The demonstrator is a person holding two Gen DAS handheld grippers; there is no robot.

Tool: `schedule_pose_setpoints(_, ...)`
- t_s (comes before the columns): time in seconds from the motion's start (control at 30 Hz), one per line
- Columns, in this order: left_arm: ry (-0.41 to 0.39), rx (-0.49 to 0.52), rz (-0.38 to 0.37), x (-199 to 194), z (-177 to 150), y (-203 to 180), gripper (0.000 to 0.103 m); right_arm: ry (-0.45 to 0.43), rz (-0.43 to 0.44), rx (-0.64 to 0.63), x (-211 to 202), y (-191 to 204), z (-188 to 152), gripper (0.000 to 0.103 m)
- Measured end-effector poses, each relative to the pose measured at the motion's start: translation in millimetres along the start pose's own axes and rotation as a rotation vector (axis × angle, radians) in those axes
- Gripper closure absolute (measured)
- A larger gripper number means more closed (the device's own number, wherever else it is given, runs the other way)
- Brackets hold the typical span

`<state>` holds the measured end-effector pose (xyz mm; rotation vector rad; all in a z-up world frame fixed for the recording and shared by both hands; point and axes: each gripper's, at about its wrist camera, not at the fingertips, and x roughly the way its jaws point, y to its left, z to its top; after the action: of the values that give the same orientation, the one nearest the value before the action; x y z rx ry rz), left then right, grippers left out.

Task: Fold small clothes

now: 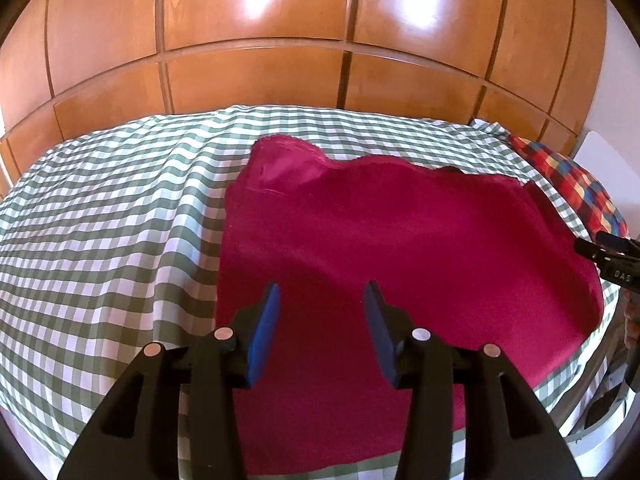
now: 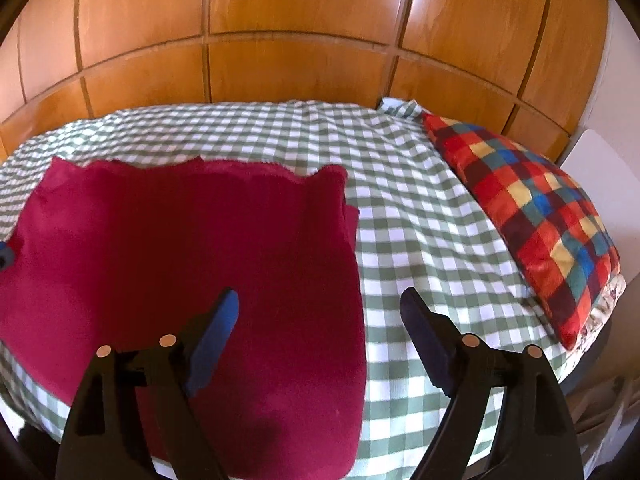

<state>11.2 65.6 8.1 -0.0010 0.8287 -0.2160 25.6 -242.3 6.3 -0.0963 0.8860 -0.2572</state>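
A dark red garment (image 1: 400,240) lies spread flat on the green-and-white checked bedcover (image 1: 100,220). My left gripper (image 1: 324,296) hovers above its near part, open, with nothing between the blue pads. In the right wrist view the same red garment (image 2: 180,248) fills the left half. My right gripper (image 2: 320,304) stands wide open over the garment's right edge, and its jaws are empty too. The right gripper (image 1: 608,254) also shows at the right edge of the left wrist view, its jaws hard to read there.
A wooden panelled wall (image 1: 280,40) runs behind the bed. A multicoloured checked pillow (image 2: 532,216) lies at the bed's right end, with a white board (image 2: 604,176) beyond it. The bedcover (image 2: 420,240) is bare between garment and pillow.
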Motion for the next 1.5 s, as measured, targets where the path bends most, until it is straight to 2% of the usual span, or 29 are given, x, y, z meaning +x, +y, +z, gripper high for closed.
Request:
schedule_pose_setpoints(0.2,0.002,0.003,-0.015,-1.1,-3.8,-5.5,0.057,0.046,0.019,0.028,7.0,-8.3,-11.7,0.019)
schedule_pose_setpoints(0.27,0.002,0.011,-0.017,-0.9,-4.8,-7.9,0.056,0.063,0.057,0.064,10.4,-14.9,-15.9,0.017)
schedule_pose_setpoints(0.37,0.013,0.014,-0.022,2.1,-6.2,-9.8,0.055,0.108,0.198,0.175,20.8,-33.6,-24.1,0.016)
schedule_pose_setpoints(0.4,0.019,0.01,-0.024,3.1,-6.5,-9.6,0.054,0.137,0.285,0.253,28.1,-44.7,-29.6,0.016)
schedule_pose_setpoints(0.5,0.028,0.006,-0.017,4.1,-6.6,-10.6,0.053,0.182,0.445,0.415,44.6,-66.5,-45.8,0.016)
schedule_pose_setpoints(0.6,0.045,0.009,0.018,7.9,-6.0,-11.8,0.048,0.171,0.511,0.427,43.7,-69.5,-51.5,0.018)
schedule_pose_setpoints(0.63,0.05,0.007,0.026,9.4,-6.0,-12.6,0.048,0.173,0.53,0.423,42.8,-68.8,-52.6,0.024)
schedule_pose_setpoints(0.67,0.052,0.008,0.031,10.1,-6.1,-12.7,0.048,0.174,0.54,0.414,41.4,-67.0,-53.3,0.035)
schedule_pose_setpoints(0.73,0.053,0.008,0.044,12.1,-6.4,-14.4,0.048,0.18,0.555,0.409,41.2,-64.2,-54.4,0.043)
schedule_pose_setpoints(0.87,0.05,0.009,0.062,12.7,-6.3,-15.6,0.048,0.193,0.588,0.425,43.6,-61.3,-53.0,0.046)
schedule_pose_setpoints(0.9,0.049,0.01,0.066,12.6,-6.4,-15.9,0.048,0.197,0.594,0.428,44.5,-61.6,-51.4,0.049)
schedule_pose_setpoints(0.97,0.048,0.017,0.074,12.4,-6.1,-16.8,0.048,0.203,0.61,0.427,45.0,-56.9,-48.3,0.063)
schedule_pose_setpoints(1.07,0.046,0.02,0.081,11.9,-5.3,-16.8,0.048,0.206,0.609,0.406,43.4,-48.4,-43.1,0.073)
schedule_pose_setpoints(1.27,0.042,0.012,0.073,9.9,-3.6,-14.0,0.048,0.141,0.623,0.38,17.7,-38.3,-20.0,0.079)
schedule_pose_setpoints(1.5,0.035,-0.007,0.061,4.1,-2.8,-5.3,0.048,0.02,0.685,0.2,-32.0,12.3,37.6,0.08)
